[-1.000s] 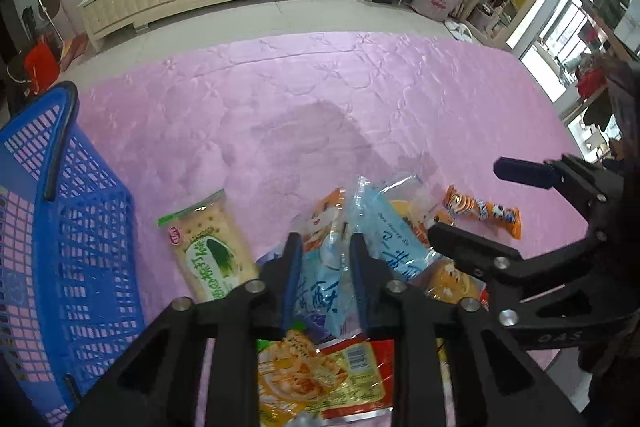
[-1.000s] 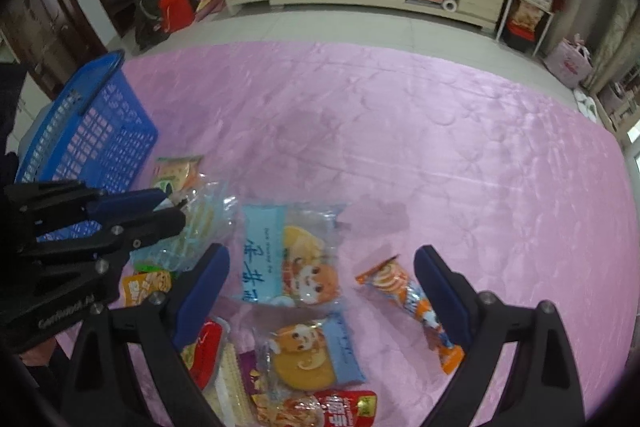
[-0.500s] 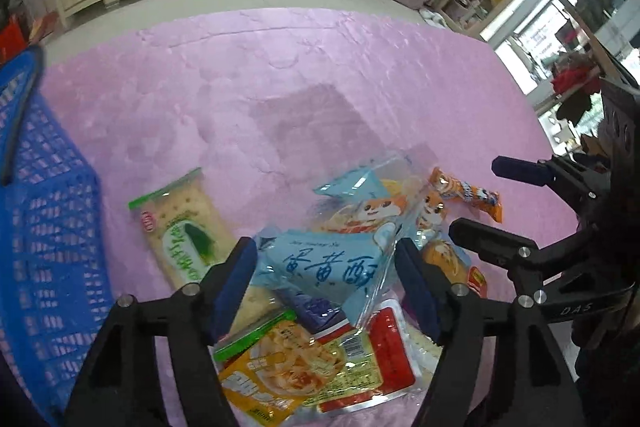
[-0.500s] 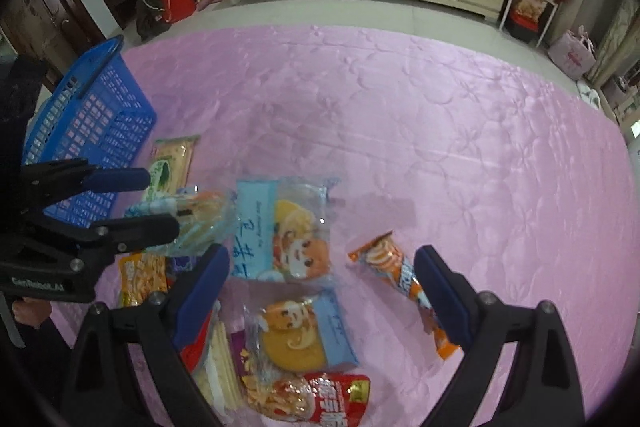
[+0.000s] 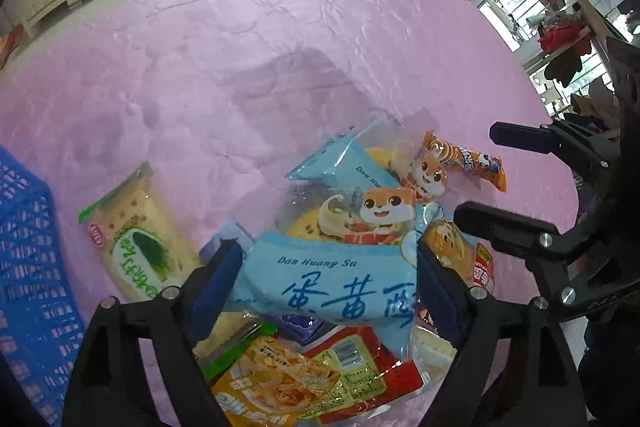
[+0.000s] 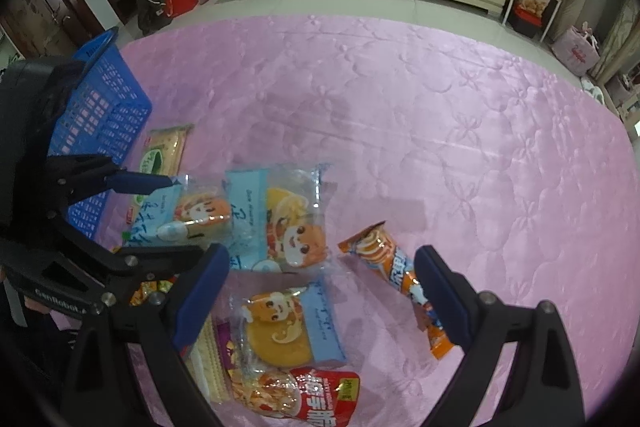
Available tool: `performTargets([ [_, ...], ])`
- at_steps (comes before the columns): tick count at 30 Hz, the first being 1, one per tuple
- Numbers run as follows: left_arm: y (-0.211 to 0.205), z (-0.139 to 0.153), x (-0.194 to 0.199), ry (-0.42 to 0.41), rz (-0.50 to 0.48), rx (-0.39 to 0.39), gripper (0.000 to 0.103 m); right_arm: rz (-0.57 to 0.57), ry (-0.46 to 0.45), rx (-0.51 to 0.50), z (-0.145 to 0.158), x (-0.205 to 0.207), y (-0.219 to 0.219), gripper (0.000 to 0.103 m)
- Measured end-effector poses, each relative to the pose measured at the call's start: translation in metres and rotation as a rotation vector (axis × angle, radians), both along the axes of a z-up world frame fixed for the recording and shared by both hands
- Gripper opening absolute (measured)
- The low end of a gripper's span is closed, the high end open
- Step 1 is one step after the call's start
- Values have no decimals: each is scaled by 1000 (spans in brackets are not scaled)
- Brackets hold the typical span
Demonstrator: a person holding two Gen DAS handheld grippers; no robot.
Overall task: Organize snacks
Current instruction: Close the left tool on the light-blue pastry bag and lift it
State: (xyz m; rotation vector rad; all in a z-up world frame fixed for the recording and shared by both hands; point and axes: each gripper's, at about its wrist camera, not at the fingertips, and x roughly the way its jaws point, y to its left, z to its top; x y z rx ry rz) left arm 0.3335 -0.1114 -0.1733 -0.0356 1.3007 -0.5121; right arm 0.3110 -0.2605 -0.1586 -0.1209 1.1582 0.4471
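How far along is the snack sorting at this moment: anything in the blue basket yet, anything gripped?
Done: nothing visibly; the part of the blue plastic mesh basket in view holds no snacks. In hand: nothing gripped. The left gripper is opening astride a light blue cake packet; the right gripper hangs open. Left: the whole pile on the pink quilted cloth, including the green cracker pack and orange wrapped stick.

The blue basket (image 5: 28,267) is cut off by the left edge. The purple packet (image 5: 298,323) is largely hidden beneath the light-blue pastry packet (image 5: 332,287).
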Motion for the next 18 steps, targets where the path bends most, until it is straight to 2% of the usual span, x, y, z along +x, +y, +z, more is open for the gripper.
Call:
performTargets([
  [4, -3, -1, -2, 0, -28, 3, 82, -6, 17, 9, -6, 0, -2, 96],
  [5, -3, -1, 0, 4, -29, 4, 80, -11, 18, 13, -6, 1, -4, 96],
  [6, -4, -1, 1, 16, -30, -3, 72, -13, 20, 14, -6, 0, -4, 96],
  [7, -5, -2, 2, 43, -38, -25, 68, -13, 22, 17, -7, 0, -4, 96],
  [9, -12, -6, 1, 60, -55, -30, 67, -5, 29, 23, -8, 0, -3, 96],
  [11, -16, -5, -3, 31, -66, -2, 67, 2, 26, 20, -8, 0, -2, 96],
  [16, -1, -3, -1, 60, 22, -68, 66, 27, 26, -9, -6, 4, -4, 96],
  [18, 6, 2, -5, 27, 58, -62, 66, 20, 9, -19, -2, 5, -7, 96],
])
